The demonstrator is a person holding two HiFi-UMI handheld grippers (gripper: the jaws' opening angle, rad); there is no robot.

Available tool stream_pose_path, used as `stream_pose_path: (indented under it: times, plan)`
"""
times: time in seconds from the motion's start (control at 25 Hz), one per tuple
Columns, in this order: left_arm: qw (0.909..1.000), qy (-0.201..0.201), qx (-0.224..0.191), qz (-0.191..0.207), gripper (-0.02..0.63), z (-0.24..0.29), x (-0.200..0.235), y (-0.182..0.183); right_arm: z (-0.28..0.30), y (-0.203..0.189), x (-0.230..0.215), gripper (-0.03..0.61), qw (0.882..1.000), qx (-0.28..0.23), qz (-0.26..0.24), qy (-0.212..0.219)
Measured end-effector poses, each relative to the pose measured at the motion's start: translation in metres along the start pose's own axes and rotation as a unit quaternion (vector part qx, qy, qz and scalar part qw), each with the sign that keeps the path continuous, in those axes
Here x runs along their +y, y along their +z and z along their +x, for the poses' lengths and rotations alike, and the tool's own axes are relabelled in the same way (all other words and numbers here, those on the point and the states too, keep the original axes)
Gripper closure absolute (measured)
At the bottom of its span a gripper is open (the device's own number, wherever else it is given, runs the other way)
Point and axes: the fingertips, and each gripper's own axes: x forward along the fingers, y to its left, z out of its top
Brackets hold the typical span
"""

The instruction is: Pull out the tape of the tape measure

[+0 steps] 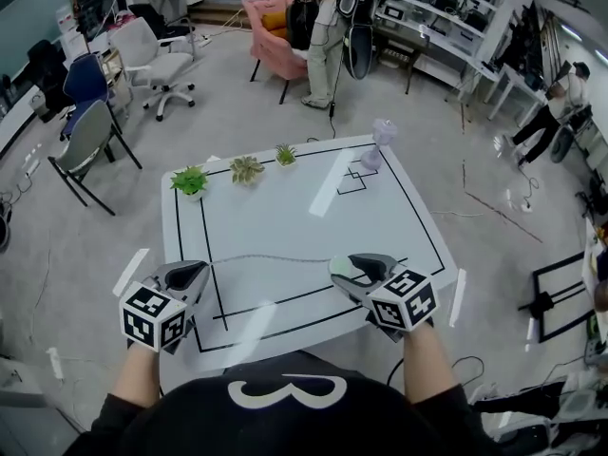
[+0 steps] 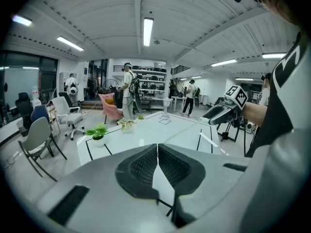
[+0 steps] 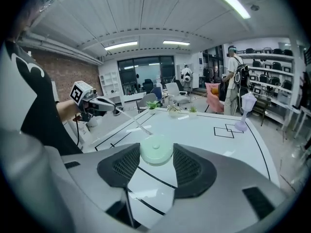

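A round pale green tape measure (image 3: 156, 152) sits between the pads of my right gripper (image 3: 156, 148), which is shut on it just above the white table (image 1: 285, 217). In the head view the right gripper (image 1: 350, 269) is at the table's near right, and the case (image 1: 348, 275) shows between its jaws. A thin tape (image 1: 271, 256) runs leftward from it to my left gripper (image 1: 195, 274) at the near left. In the left gripper view that gripper's (image 2: 157, 152) jaws are pressed together. The tape's end between them is too thin to make out.
Black lines mark the table. Three small potted plants (image 1: 245, 169) stand along its far left edge and a pale purple goblet (image 1: 381, 138) at its far right. Office chairs (image 1: 157, 65), a pink armchair (image 1: 271, 31) and standing people (image 1: 323, 36) are beyond the table.
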Motion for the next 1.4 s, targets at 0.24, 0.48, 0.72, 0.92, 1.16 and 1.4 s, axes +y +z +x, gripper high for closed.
stream_pose_path:
  times: [0.24, 0.48, 0.72, 0.92, 1.16, 1.4]
  plan:
    - [0.9987, 0.005, 0.051, -0.004, 0.6, 0.033, 0.008, -0.042, 0.04, -0.03, -0.016, 0.36, 0.999, 0.036, -0.011, -0.007]
    - [0.9949, 0.018, 0.085, -0.053, 0.6, 0.063, 0.019, -0.083, 0.074, -0.064, -0.033, 0.36, 0.996, 0.079, -0.009, -0.031]
    - [0.99, 0.037, 0.126, -0.05, 0.6, 0.086, 0.025, -0.116, 0.097, -0.086, -0.041, 0.36, 0.992, 0.119, -0.024, -0.034]
    - [0.9861, 0.05, 0.147, -0.06, 0.6, 0.094, 0.028, -0.13, 0.102, -0.101, -0.044, 0.36, 0.991, 0.133, -0.006, -0.031]
    - [0.9842, 0.052, 0.161, -0.051, 0.6, 0.097, 0.026, -0.132, 0.102, -0.104, -0.046, 0.36, 0.991, 0.126, 0.007, -0.038]
    - [0.9864, 0.048, 0.142, -0.068, 0.464, 0.093, 0.026, -0.128, 0.097, -0.099, -0.046, 0.356, 0.994, 0.096, 0.024, -0.045]
